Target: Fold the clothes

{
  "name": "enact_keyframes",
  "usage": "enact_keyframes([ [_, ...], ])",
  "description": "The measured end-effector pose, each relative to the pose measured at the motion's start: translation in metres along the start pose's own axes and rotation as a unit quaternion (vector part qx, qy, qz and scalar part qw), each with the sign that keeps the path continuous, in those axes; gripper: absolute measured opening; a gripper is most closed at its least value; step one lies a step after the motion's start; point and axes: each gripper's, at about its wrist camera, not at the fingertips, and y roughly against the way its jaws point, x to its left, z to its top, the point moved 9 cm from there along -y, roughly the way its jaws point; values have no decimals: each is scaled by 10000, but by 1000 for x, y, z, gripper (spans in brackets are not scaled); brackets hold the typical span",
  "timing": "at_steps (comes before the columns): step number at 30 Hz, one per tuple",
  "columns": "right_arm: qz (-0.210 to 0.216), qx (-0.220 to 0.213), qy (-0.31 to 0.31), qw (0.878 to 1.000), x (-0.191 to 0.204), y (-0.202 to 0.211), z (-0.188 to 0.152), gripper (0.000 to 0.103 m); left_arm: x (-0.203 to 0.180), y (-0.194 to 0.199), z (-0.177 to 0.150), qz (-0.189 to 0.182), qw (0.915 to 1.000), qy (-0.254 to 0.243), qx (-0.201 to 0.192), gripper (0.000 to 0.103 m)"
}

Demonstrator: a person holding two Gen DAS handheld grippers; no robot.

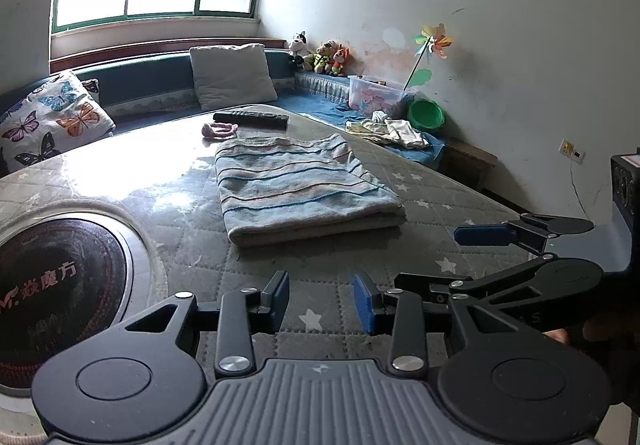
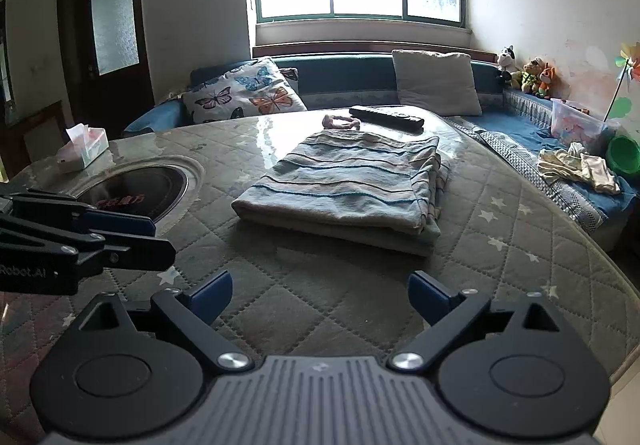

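Observation:
A folded grey garment with thin blue stripes (image 1: 296,189) lies flat on the quilted star-patterned table cover (image 1: 328,309); it also shows in the right wrist view (image 2: 348,189). My left gripper (image 1: 321,303) is open and empty, held over the table in front of the garment. My right gripper (image 2: 320,295) is open wide and empty, also short of the garment's near edge. The right gripper's fingers (image 1: 486,235) show at the right of the left wrist view. The left gripper's fingers (image 2: 120,225) show at the left of the right wrist view.
A round induction cooktop (image 1: 52,293) is set in the table at the left. A black remote (image 1: 251,119) and a pink cloth (image 1: 219,131) lie beyond the garment. A tissue box (image 2: 82,149) stands far left. Loose pale clothes (image 1: 390,131) lie on the blue bench beside a green bowl (image 1: 426,113).

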Motion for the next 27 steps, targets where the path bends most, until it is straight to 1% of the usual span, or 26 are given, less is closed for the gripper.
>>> enact_keyframes([
  [8, -23, -33, -35, 10000, 0, 4, -2, 100, -4, -1, -7, 2, 10000, 1, 55, 39],
  [21, -37, -29, -80, 10000, 1, 6, -3, 101, -6, -2, -7, -45, 9999, 109, 109, 39],
  [27, -33, -31, -131, 9999, -1, 5, -3, 101, -6, -4, -6, 48, 9999, 87, 80, 39],
])
